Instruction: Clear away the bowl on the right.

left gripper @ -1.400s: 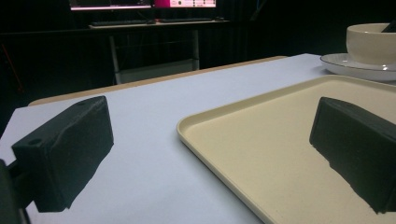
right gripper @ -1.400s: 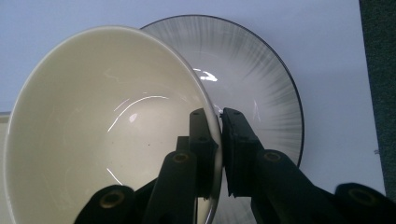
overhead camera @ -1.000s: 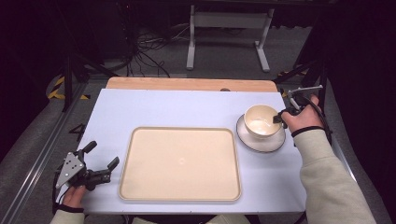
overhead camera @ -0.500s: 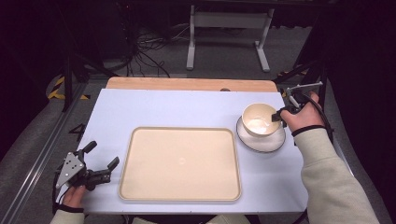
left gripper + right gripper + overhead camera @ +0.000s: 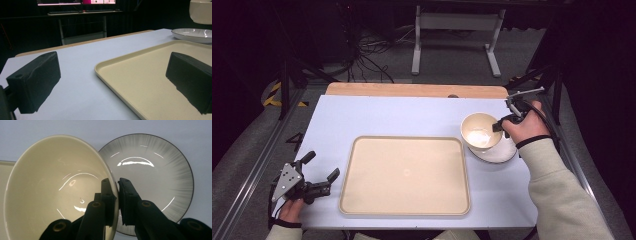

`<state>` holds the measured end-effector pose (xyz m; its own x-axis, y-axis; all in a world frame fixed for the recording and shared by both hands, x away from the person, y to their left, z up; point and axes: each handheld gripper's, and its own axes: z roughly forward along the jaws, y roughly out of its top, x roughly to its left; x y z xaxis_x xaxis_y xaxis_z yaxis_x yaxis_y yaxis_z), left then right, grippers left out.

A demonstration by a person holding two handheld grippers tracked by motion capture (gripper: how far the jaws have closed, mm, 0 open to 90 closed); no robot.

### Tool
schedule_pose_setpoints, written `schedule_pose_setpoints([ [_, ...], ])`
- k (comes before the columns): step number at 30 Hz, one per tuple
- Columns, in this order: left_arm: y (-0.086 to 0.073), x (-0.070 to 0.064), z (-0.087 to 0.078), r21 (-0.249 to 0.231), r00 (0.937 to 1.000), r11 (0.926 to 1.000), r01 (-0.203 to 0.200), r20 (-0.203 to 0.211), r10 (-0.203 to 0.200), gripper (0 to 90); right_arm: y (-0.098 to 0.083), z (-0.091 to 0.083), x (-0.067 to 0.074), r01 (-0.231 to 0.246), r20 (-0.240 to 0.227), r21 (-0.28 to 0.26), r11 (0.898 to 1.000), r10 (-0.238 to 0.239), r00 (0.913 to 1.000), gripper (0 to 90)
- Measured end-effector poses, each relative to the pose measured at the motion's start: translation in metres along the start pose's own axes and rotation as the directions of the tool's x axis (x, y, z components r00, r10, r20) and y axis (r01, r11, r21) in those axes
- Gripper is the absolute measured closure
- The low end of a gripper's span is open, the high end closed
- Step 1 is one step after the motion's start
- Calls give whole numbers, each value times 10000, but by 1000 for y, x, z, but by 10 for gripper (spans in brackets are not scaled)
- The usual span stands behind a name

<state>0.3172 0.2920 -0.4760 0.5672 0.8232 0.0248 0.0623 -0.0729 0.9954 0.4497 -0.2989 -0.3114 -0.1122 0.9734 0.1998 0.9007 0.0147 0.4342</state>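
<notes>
A cream bowl (image 5: 480,131) hangs just above a white plate (image 5: 501,152) with a dark rim at the table's right side. My right gripper (image 5: 498,126) is shut on the bowl's right rim, one jaw inside and one outside. From the right gripper view, the bowl (image 5: 55,190) is lifted to the left of the plate (image 5: 152,175), my right gripper (image 5: 117,185) pinching its rim. Near the table's front left corner my left gripper (image 5: 319,172) rests open with nothing between its jaws. A beige tray (image 5: 404,175) lies in the middle; from the left gripper view the tray (image 5: 140,82) lies ahead, under the right jaw.
A wooden strip (image 5: 417,90) runs along the table's far edge. Metal frame rails (image 5: 262,150) line the table's left side. Beyond the table stand a white stand (image 5: 457,35) and cables on the floor. The plate (image 5: 192,35) and bowl (image 5: 201,11) show far right in the left gripper view.
The right gripper has lifted the bowl off the plate and carried it slightly left, toward the tray. The left gripper has stayed in place.
</notes>
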Motion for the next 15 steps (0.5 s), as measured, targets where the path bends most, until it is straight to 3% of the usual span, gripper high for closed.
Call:
schedule_pose_setpoints([
  [15,0,0,0,-4,10000,10000,-9,2,9,1,-6,4,44,897,-601,183,9958,-885,9943,827],
])
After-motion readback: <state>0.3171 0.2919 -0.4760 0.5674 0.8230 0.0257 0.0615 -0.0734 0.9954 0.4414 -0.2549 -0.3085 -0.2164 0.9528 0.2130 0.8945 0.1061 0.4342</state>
